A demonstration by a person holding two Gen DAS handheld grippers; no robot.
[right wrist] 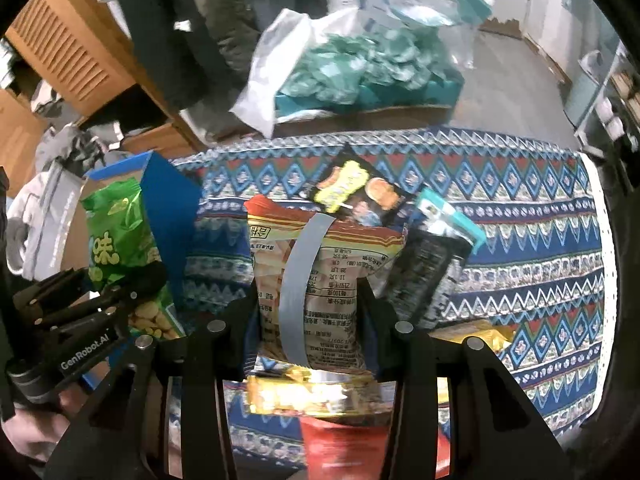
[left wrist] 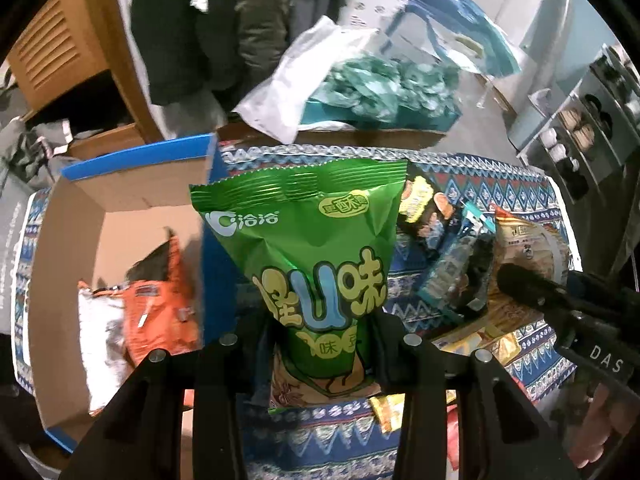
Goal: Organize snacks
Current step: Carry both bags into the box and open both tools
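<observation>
My left gripper (left wrist: 320,344) is shut on a green snack bag (left wrist: 316,248) and holds it upright above the patterned cloth, just right of a cardboard box (left wrist: 120,196). The green bag also shows in the right wrist view (right wrist: 120,232). The box holds an orange packet (left wrist: 160,308) and a silver packet (left wrist: 100,340). My right gripper (right wrist: 310,320) is shut on a tan snack bag (right wrist: 320,276) with a grey tape strip, back side facing me. The right gripper shows in the left wrist view (left wrist: 560,308).
More snacks lie on the patterned cloth (right wrist: 520,240): a black and yellow bag (right wrist: 356,192), a dark packet with a teal top (right wrist: 432,268), a gold packet (right wrist: 304,392) and a red packet (right wrist: 344,444). A box of teal wrappers (left wrist: 384,92) stands behind.
</observation>
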